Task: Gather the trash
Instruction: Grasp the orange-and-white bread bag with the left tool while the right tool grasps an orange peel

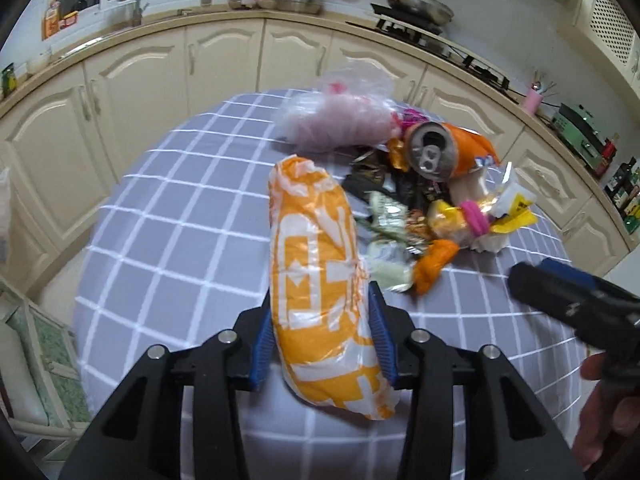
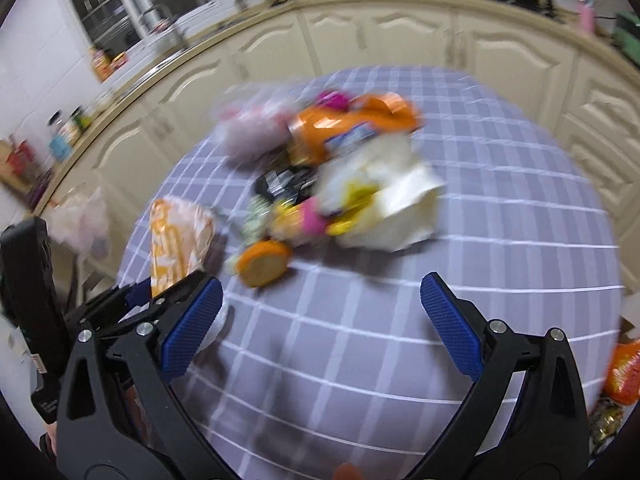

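Observation:
My left gripper is shut on a rolled orange-and-white plastic bag, held above the table; the bag also shows in the right wrist view. A trash pile lies beyond it: an orange drink can, a clear pinkish bag, black and foil wrappers, a yellow wrapper with a pink band and an orange scrap. My right gripper is open and empty above the near side of the table, short of the pile. It shows at the right of the left wrist view.
The table wears a grey checked cloth. Cream kitchen cabinets and a counter with pots and a stove curve behind it. A chair stands at the left. More wrappers lie at the right wrist view's right edge.

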